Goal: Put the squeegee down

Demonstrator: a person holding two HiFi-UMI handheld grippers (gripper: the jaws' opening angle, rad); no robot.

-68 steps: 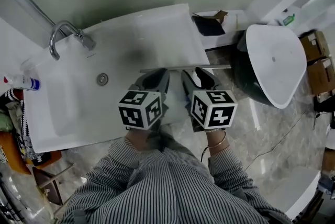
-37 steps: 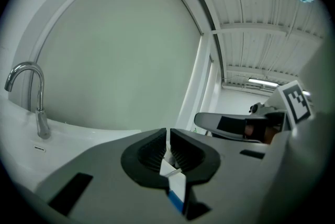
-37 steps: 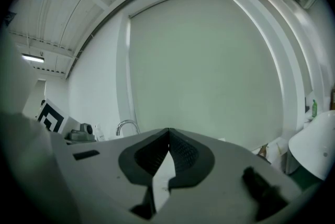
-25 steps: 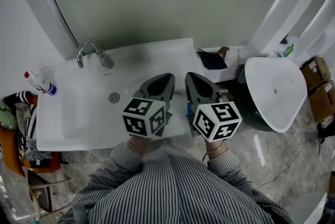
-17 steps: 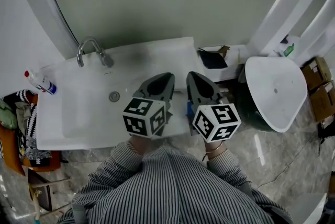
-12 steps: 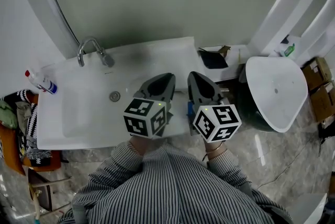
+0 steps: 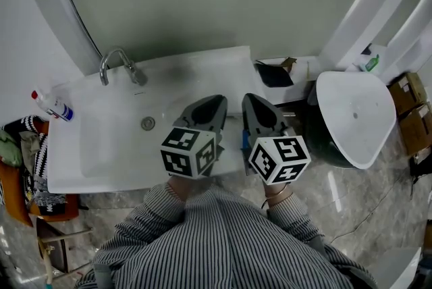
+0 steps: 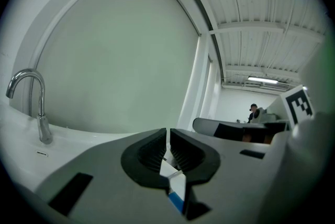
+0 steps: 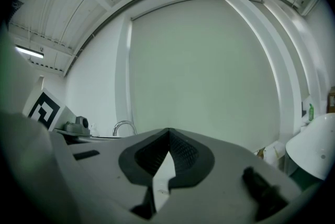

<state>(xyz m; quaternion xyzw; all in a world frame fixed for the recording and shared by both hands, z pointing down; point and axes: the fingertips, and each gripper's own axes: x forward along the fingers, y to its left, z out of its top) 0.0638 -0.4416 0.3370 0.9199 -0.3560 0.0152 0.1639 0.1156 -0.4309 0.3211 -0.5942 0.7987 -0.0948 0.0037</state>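
Note:
Both grippers hover side by side over the front right part of the white sink counter (image 7: 202, 75). My left gripper (image 7: 217, 100) and my right gripper (image 7: 251, 98) point toward the wall. The left gripper view shows its jaws (image 8: 168, 134) together with nothing between them. In the right gripper view the jaws (image 9: 168, 131) are also shut and empty. Of the squeegee only a small blue piece (image 7: 243, 140) shows, low on the counter between the two grippers. A blue patch (image 8: 177, 200) also shows under the left jaws. The rest is hidden beneath the grippers.
A chrome faucet (image 7: 118, 65) stands at the back left, with the basin and its drain (image 7: 148, 123) left of my grippers. A spray bottle (image 7: 50, 105) lies at the far left. To the right are a dark box (image 7: 273, 76), a white rounded basin (image 7: 354, 115) and cardboard boxes (image 7: 412, 112).
Since the oldest frame the view has lifted toward the wall, and the long thin blade that lay across beyond the fingertips no longer shows. Over the last second nothing moved.

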